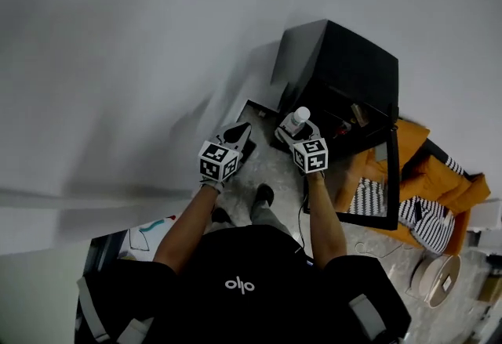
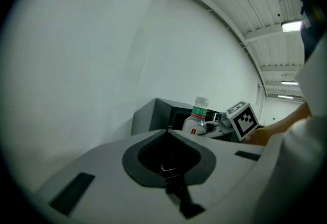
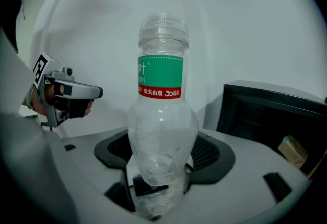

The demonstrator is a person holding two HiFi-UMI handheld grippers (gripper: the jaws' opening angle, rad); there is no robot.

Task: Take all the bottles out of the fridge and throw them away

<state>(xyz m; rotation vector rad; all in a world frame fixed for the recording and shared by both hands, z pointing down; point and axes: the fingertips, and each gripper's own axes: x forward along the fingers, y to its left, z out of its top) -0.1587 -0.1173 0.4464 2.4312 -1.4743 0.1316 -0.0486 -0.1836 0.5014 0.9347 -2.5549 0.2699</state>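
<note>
Right jaws: clamped on the base of a clear bottle [image 3: 162, 116], which stood upright in the right gripper [image 3: 158, 187], green label high and cap on top.
Left jaws: pressed together with nothing between them; the left gripper [image 2: 166, 133] was held near the right one, at its side.
Bottle's place: out of the fridge [image 1: 337, 68], in the air before its open door [image 1: 390, 174].
Fridge inside: dark; a small carton [image 3: 290, 149] showed on a shelf, and whether other bottles lay there could not be told.
Progress: this bottle looked freshly taken out and not yet thrown away.
Left to do: no bin showed in any view, so finding one and binning the bottle came next, then checking the shelves.
</note>
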